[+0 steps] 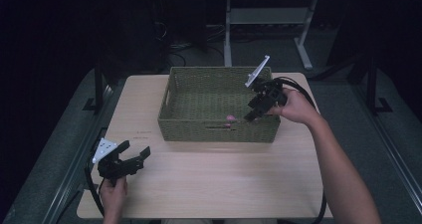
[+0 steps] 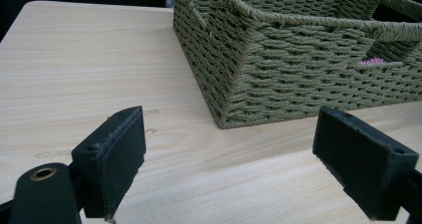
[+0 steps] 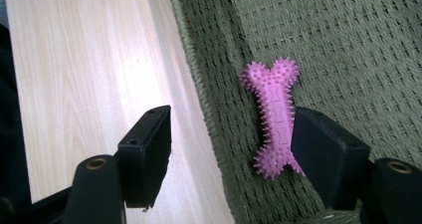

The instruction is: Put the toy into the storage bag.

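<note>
- Setting: a pale wooden table [image 1: 214,179] stands in a dark room, with a white desk frame [image 1: 263,20] behind it at 12 o'clock.
- Pink bone toy [image 3: 275,115]: a spiked, bone-shaped rubber piece lying flat on the woven floor of the basket, close against the near wall. In the high view it shows as a small pink spot [image 1: 231,118] at about 5 o'clock within the basket.
- Green woven basket [image 1: 171,92]: rectangular, with a handle slot in each short wall, sitting on the far half of the table. In the left gripper view its near corner [image 2: 234,84] rises at 1 o'clock.
- Right gripper [image 1: 252,115]: held over the basket's right end, tips pointing down and towards 8 o'clock at the toy. Its jaws stand apart; in the right gripper view one jaw sits just beside the toy at its 4 o'clock, while the other is over the basket's rim and the table. Whether the jaw touches the toy cannot be told.
- Left gripper [image 1: 133,150]: held low over the table's near-left corner, at 7 o'clock from the basket, well apart from it. Its jaws are spread wide with nothing between them.
</note>
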Motion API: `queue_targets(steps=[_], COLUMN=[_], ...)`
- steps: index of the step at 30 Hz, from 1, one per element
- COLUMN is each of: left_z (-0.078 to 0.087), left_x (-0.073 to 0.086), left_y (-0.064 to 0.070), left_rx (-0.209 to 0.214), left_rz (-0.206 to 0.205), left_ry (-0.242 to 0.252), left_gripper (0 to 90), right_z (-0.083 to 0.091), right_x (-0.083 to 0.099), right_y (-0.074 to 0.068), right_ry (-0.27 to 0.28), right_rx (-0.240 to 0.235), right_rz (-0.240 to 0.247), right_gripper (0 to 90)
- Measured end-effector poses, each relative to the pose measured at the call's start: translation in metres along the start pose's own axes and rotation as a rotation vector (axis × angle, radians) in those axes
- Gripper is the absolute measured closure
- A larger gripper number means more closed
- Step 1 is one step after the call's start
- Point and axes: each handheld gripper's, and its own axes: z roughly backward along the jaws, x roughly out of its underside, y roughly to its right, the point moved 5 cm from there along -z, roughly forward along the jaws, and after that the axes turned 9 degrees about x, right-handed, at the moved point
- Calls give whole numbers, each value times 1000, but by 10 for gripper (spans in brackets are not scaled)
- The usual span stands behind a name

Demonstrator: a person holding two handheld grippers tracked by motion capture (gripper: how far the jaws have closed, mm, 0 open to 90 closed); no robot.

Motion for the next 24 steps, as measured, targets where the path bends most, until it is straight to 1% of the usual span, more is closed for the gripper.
queue_targets(steps=[6, 9, 10, 12, 16, 18, 21, 22, 24], left_z=[0, -1, -1, -2, -2, -2, -2, -2, -2], left_x=[0, 0, 0, 0, 0, 1, 1, 0, 0], left_y=[0, 1, 1, 2, 2, 2, 2, 2, 2], left_rx=[0, 1, 2, 1, 1, 2, 3, 3, 3], left_rz=[0, -3, -3, -3, -3, -2, -2, -3, -2], left_ry=[0, -4, -4, -4, -5, -6, -6, -4, -4], left_gripper=[128, 128, 128, 128, 128, 128, 128, 128, 128], right_z=[4, 5, 7, 8, 11, 11, 10, 8, 8], right_x=[8, 10, 12, 13, 22, 25, 29, 32, 34], right_y=[-5, -7, -10, -11, -16, -19, -21, -24, -25], right_ry=[17, 13, 20, 24, 34, 44, 38, 28, 31], right_rx=[5, 11, 9, 10, 20, 16, 13, 9, 12], right_rz=[-9, -4, -3, -3, -9, -11, -13, -14, -10], right_gripper=[311, 307, 307, 307, 304, 303, 303, 302, 302])
